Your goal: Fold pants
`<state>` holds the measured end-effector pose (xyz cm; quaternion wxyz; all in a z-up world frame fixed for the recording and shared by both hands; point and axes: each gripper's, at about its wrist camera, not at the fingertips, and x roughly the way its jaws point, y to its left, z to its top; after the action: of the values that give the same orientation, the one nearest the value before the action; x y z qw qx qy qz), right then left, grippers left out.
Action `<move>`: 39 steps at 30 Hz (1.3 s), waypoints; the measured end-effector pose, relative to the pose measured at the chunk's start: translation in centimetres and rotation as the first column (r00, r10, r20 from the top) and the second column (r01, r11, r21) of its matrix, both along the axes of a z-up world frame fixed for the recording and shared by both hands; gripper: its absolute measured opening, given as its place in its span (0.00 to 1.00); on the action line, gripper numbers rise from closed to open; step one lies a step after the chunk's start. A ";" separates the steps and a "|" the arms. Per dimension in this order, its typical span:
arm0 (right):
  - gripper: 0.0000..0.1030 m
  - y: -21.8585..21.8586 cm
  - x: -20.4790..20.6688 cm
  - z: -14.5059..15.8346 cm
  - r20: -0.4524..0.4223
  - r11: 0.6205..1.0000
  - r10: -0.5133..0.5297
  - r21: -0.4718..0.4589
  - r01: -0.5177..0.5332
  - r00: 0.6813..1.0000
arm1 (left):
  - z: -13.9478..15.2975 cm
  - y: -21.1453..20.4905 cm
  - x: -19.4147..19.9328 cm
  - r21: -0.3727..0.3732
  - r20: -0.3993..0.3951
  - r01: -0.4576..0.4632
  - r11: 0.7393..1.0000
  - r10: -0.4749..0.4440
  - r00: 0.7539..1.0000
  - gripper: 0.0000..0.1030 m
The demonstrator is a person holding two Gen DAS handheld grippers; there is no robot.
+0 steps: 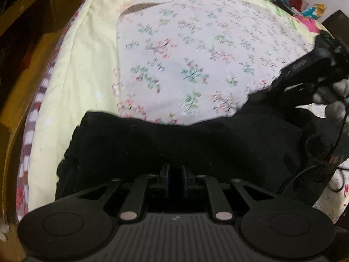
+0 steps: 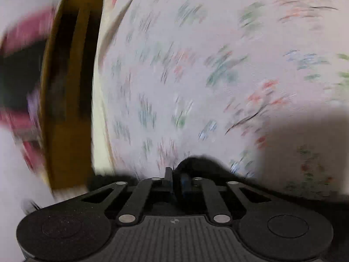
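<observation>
Black pants lie bunched in a band across the near part of the bed. My left gripper points down into them, its jaws nearly together with black cloth pinched between the pads. In the left wrist view my right gripper comes in from the right, held by a hand, and its tip meets the pants' right end. The right wrist view is motion-blurred. There the right gripper is shut, with a lump of the black pants at its fingertips.
A white floral sheet covers the bed over a pale yellow cover. Brown wooden furniture stands along the bed's left edge. Mixed clutter lies at the far right corner. A black cable hangs below the right gripper.
</observation>
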<state>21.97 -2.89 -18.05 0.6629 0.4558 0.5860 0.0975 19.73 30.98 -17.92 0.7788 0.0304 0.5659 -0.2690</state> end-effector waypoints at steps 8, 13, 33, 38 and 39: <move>0.00 -1.6 1.4 4.4 0.213 0.983 -0.049 -0.163 0.085 0.976 | -0.2 -0.8 -0.5 0.047 0.035 0.031 0.998 -0.033 0.999 0.22; 0.00 3.9 0.3 5.5 0.139 0.909 0.307 -0.336 -0.247 0.941 | -0.2 -1.1 -1.0 0.073 0.064 0.051 0.996 -0.055 0.996 0.22; 0.00 0.4 -0.5 -0.5 -0.044 0.992 -0.018 0.123 0.023 0.999 | 1.3 0.9 0.7 0.051 0.191 -0.079 0.996 0.068 0.979 0.29; 0.00 -1.6 -3.5 -0.6 -0.012 0.926 -0.269 0.273 0.262 0.963 | 2.4 1.3 0.7 0.055 0.265 -0.175 0.983 0.155 0.952 0.32; 0.00 -1.8 -3.8 -0.6 -0.003 0.920 -0.284 0.281 0.273 0.959 | 1.8 1.0 1.0 0.071 0.259 -0.177 0.982 0.153 0.954 0.32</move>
<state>18.18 -4.69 -18.64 0.6103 0.6212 0.4828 0.0923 20.71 31.99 -16.10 0.8620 0.0533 0.4747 -0.1699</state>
